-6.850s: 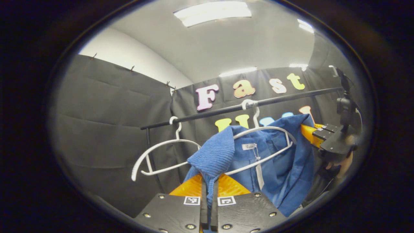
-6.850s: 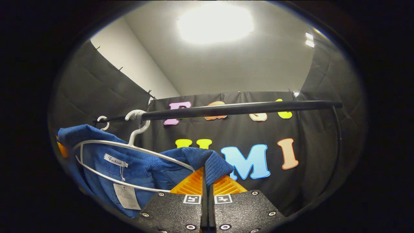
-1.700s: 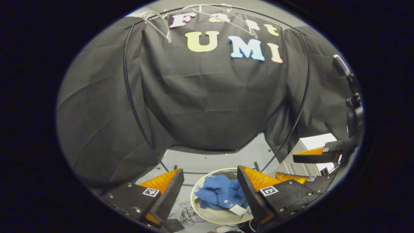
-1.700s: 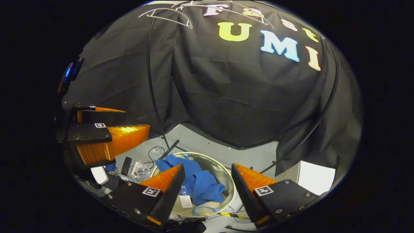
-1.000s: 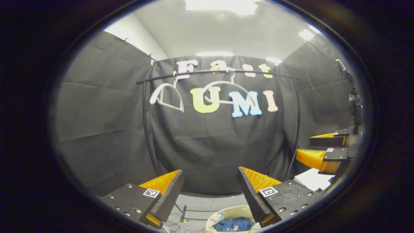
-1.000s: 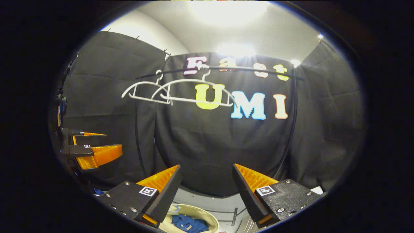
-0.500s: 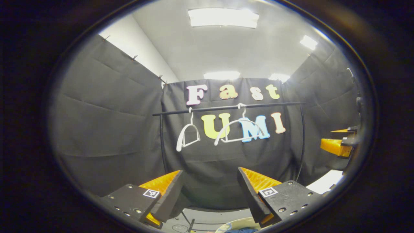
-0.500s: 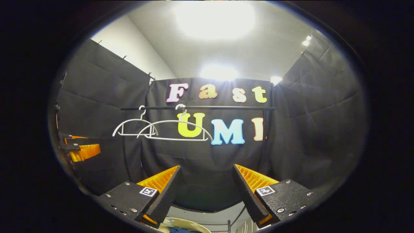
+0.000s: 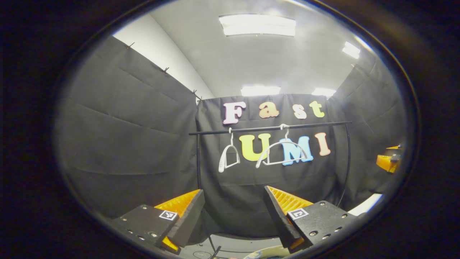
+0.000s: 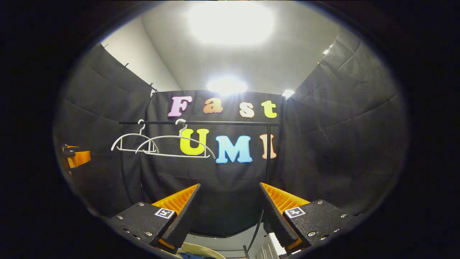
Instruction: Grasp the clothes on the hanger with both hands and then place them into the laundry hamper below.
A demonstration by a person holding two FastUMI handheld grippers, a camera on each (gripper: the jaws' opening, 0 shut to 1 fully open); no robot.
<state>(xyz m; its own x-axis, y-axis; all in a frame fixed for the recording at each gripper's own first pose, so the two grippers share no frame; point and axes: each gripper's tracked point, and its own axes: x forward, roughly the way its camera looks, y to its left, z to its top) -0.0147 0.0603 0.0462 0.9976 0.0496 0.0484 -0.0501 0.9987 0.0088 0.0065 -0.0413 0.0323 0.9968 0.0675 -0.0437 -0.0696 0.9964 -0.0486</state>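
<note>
Hamper rim is glimpsed low beneath the rail — two bare hangers hung there — while left gripper and right gripper are held wide apart, empty.

A black clothes rail runs level across the middle of the left gripper view, held up by thin black uprights at each end. In the right gripper view the same rail sits left of centre. Black cloth wall fills the left and back of both views. Bright ceiling light panels glow at the top, and a strip of grey floor shows at the bottom.
</note>
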